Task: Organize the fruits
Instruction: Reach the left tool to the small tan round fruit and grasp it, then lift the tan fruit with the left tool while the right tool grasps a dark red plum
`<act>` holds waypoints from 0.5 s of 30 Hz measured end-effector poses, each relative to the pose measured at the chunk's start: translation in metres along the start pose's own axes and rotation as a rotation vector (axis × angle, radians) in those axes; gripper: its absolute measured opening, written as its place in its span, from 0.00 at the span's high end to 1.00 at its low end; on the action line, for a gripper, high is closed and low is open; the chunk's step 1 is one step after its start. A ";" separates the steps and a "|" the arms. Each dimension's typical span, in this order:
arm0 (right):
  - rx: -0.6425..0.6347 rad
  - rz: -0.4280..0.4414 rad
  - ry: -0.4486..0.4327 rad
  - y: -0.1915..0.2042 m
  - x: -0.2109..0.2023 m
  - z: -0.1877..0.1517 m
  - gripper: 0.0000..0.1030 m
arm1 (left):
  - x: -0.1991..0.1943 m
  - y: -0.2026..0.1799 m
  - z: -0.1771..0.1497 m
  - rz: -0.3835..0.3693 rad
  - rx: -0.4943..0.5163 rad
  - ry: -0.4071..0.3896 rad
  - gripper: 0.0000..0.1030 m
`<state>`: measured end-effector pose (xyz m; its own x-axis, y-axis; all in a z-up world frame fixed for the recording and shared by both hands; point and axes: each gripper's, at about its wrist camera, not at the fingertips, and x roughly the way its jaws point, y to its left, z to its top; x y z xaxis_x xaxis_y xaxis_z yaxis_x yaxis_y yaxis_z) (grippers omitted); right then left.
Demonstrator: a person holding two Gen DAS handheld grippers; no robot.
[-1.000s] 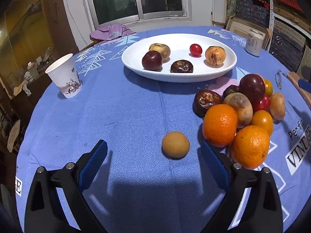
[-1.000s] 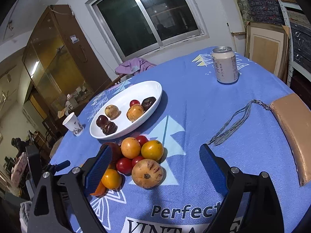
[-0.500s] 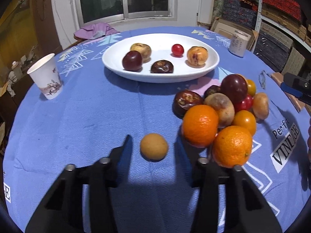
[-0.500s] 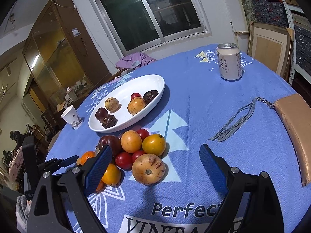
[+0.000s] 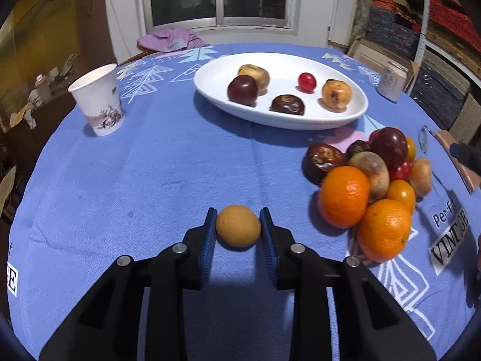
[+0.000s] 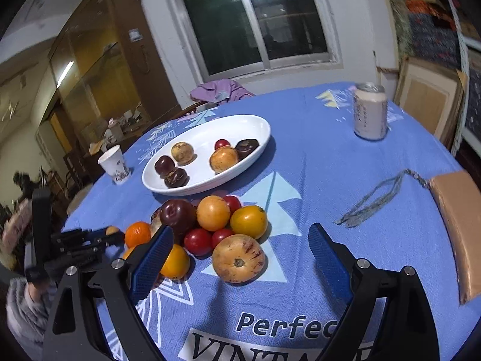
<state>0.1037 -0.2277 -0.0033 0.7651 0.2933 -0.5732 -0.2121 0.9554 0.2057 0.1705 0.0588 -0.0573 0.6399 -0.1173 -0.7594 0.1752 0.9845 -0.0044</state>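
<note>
A round table covered by a blue patterned tablecloth [image 5: 150, 180] is set before a dark window [image 6: 255, 21], with a wooden cabinet [image 6: 99, 69] to one side. Near the far edge a white oval plate [image 5: 354, 111] is placed; five fruits are held in it. A paper cup [image 5: 97, 99] is stood well apart from the plate, and a drink can [image 6: 370, 111] is stood at the opposite side. A pile of fruits [image 6: 210, 228] is heaped on the cloth just in front of the plate, two oranges [image 5: 344, 197] being nearest in the left wrist view. The left gripper [image 5: 238, 225] is clamped on a small tan fruit [image 5: 238, 225], which is pressed by both blue pads and rests on the cloth beside the pile. The right gripper [image 6: 240, 252] is held with its jaws wide apart and nothing gripped, a pale speckled fruit [image 6: 238, 258] of the pile being seen between its fingers.
</note>
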 end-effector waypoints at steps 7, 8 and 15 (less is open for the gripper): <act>-0.289 0.007 -0.014 0.055 0.013 0.003 0.32 | 0.003 -0.001 0.000 0.004 0.013 0.012 0.72; -0.305 0.016 0.006 0.060 0.019 0.005 0.40 | 0.004 0.000 0.000 0.000 0.006 0.018 0.72; -0.357 0.014 0.074 0.081 0.051 0.014 0.54 | 0.005 -0.001 0.000 0.004 0.007 0.022 0.72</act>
<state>0.1339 -0.1358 -0.0050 0.7170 0.2959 -0.6312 -0.4312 0.8997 -0.0680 0.1733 0.0570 -0.0614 0.6241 -0.1103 -0.7735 0.1782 0.9840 0.0035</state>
